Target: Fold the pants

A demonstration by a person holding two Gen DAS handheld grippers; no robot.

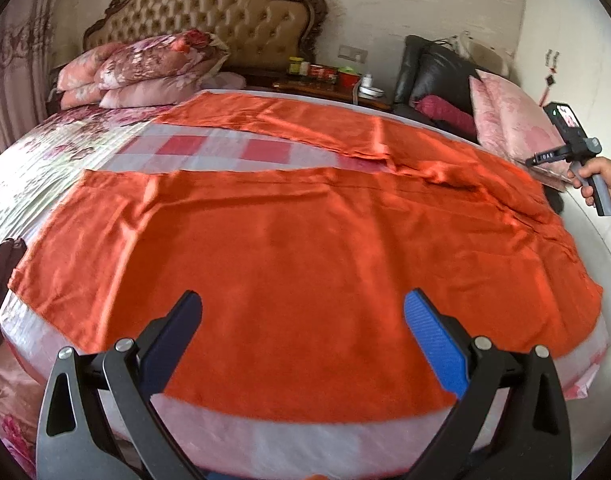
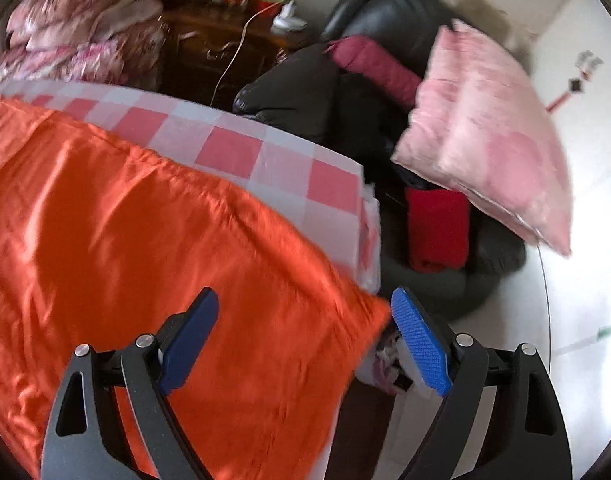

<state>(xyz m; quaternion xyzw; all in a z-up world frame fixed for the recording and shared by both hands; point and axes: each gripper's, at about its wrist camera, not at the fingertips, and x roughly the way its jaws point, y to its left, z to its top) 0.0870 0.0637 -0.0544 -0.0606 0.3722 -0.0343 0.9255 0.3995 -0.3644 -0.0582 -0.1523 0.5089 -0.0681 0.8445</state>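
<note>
Orange satin pants lie spread flat on the bed, both legs running left, the waist at the right. My left gripper is open and empty, hovering over the near leg by the bed's front edge. The right gripper's body shows at the far right of the left wrist view, held in a hand. In the right wrist view the right gripper is open and empty above the waist corner of the pants, which hangs at the bed's corner.
Checked pink sheet covers the bed. Floral pillows are stacked by the headboard. A nightstand with jars, a black armchair with a pink pillow and a red cloth stand beyond the bed.
</note>
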